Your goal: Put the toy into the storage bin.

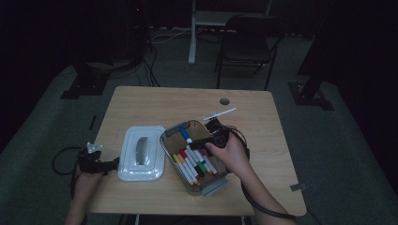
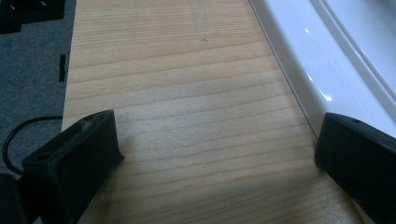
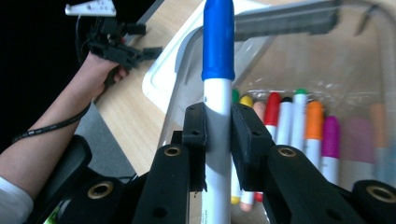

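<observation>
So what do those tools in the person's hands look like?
Both are black. The right tool has two chunky black jaws with brass-coloured screw rings lower down on its frame. The left tool carries a pale three-cornered plate on top. A thin black cable trails from the left tool along the forearm, and a thicker one loops under the right forearm. A bit of white sleeve shows.

A light wooden table [image 1: 155, 101] with rounded corners stands on grey carpet. A small round hole [image 1: 225, 101] sits in its top near the 12 o'clock edge. At about 1 o'clock from the table's middle lies a thin white stick-like piece [image 1: 220, 114], too small to identify. A white lid [image 1: 141, 153] lies flat toward 8 o'clock. Just beside it, toward 5 o'clock from the middle, stands a clear container [image 1: 170, 147] holding coloured markers [image 1: 193, 165].
</observation>
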Available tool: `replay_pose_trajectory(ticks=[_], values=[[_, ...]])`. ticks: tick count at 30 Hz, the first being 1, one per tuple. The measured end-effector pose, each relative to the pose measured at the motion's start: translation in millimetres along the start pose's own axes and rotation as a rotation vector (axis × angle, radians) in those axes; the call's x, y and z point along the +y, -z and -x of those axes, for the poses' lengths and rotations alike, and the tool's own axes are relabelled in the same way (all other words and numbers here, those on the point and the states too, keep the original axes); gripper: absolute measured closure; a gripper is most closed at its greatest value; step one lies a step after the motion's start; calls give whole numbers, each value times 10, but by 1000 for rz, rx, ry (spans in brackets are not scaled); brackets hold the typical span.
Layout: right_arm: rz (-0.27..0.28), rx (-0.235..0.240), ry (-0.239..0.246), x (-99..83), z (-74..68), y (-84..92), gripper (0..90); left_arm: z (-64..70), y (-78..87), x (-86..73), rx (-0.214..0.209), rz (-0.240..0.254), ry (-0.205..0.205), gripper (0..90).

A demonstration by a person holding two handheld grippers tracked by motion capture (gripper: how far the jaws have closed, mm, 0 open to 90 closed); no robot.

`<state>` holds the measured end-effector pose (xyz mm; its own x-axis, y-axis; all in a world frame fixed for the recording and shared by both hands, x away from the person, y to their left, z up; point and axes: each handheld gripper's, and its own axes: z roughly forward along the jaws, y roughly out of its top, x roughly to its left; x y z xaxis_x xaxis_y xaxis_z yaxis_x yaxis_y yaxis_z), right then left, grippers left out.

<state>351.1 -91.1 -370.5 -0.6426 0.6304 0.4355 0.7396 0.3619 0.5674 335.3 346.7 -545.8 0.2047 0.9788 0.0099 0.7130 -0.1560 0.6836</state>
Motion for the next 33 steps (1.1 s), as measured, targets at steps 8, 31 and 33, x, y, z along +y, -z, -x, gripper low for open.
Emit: replay_pose_trajectory(ticks=[8,31,33], values=[[-65,27,10,-5,-81,-289,768,0,0,0,0,0,0,4],[-295,-26,-26,-26,58,-1023,769,0,-1,-1,1,2,0,5],[-306,-38,-26,-33,73,-1073,769,1,-1,-1,1,2,0,5]])
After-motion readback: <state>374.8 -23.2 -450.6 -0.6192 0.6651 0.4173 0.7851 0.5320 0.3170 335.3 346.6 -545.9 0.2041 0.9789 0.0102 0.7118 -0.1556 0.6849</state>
